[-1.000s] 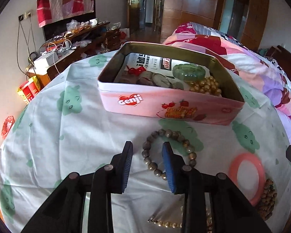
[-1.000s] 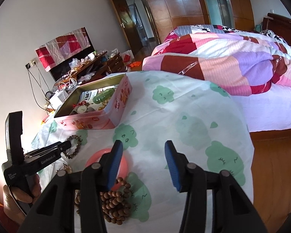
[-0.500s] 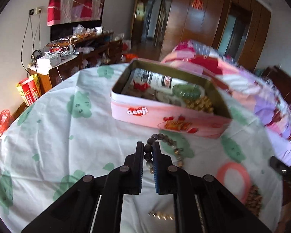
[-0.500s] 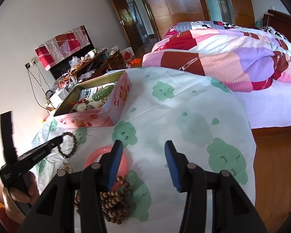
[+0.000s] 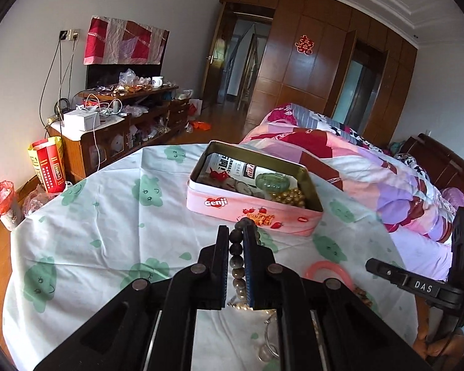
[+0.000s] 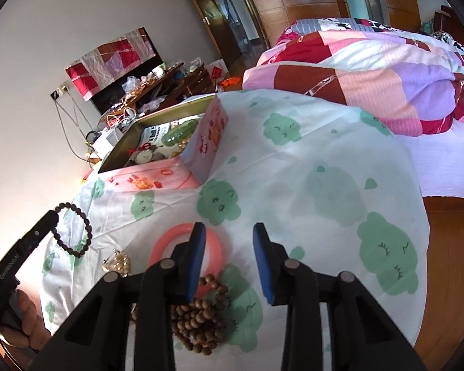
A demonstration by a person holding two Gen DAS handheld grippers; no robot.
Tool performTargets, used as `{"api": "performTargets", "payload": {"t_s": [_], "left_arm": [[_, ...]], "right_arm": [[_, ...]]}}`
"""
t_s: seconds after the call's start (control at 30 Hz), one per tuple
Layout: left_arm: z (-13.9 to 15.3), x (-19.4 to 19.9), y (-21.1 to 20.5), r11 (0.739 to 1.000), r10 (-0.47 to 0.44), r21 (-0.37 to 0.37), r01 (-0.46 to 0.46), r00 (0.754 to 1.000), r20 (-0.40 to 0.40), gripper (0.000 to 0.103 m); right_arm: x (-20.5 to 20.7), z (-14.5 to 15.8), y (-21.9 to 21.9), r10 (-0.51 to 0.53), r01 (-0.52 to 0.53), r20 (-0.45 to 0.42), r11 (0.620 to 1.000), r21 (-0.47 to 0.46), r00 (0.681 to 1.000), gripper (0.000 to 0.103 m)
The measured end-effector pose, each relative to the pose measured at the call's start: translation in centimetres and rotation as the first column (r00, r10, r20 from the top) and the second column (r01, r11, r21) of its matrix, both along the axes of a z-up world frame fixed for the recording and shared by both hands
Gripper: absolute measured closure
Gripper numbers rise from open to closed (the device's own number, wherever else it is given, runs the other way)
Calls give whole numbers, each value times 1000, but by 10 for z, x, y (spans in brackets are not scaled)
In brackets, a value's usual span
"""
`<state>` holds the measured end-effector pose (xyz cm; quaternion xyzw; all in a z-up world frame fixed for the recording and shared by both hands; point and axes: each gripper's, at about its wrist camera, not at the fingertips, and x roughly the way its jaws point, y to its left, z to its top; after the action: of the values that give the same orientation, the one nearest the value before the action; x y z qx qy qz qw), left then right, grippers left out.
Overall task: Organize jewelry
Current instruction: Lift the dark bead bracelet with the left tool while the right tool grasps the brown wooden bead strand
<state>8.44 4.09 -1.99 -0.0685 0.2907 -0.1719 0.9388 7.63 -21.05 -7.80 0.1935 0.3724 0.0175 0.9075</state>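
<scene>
With the dark bead bracelet [image 5: 235, 249] pinched between the pads of my left tool [image 5: 234, 241] and hanging clear of the desk [image 5: 108, 232], I'd carry it level and slowly toward the pink tin [image 5: 250, 213], which sits just ahead with its lid off. The loop dangles freely, so I judge a quick swing could snag it on the tin's near wall; I'd bring it high over the rim, centre it above the bare patch left of the green bangle [image 5: 272, 182] and gold beads [image 5: 289, 198], then ease the pads apart. My right tool [image 6: 229, 259] has just been narrowing with nothing between its pads, half open over the pink ring [image 6: 182, 241], beside the brown bead pile [image 6: 198, 318]; I'd hold it there
</scene>
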Motion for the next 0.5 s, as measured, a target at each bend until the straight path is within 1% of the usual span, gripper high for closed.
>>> {"api": "performTargets", "payload": {"t_s": [0.23, 0.27, 0.3, 0.33, 0.37, 0.43, 0.5], "left_arm": [[-3, -6, 1, 1000, -4, 1, 4, 1000, -4, 95], [-2, -6, 1, 1000, -4, 5, 4, 1000, -2, 95], [-2, -8, 2, 1000, -3, 6, 3, 1000, 0, 95], [-2, -9, 2, 1000, -3, 5, 3, 1000, 1, 95], [-2, -8, 3, 1000, -2, 3, 2, 1000, 0, 95], [-2, -9, 3, 1000, -2, 0, 2, 1000, -4, 95], [-2, -10, 4, 1000, 2, -1, -2, 1000, -6, 95]], "right_arm": [[-17, -5, 17, 80, -79, -34, 997, 19, 996, 67], [-19, -8, 20, 96, -95, -44, 995, 27, 994, 61], [-21, -10, 22, 104, -102, -52, 994, 29, 993, 44], [-23, -15, 26, 111, -110, -66, 994, 24, 992, 35], [-25, -17, 28, 113, -112, -68, 994, 19, 991, 29], [-28, -19, 35, 119, -120, -59, 993, -18, 991, 29], [-27, -20, 42, 150, -153, -63, 987, -48, 987, 28]]}}
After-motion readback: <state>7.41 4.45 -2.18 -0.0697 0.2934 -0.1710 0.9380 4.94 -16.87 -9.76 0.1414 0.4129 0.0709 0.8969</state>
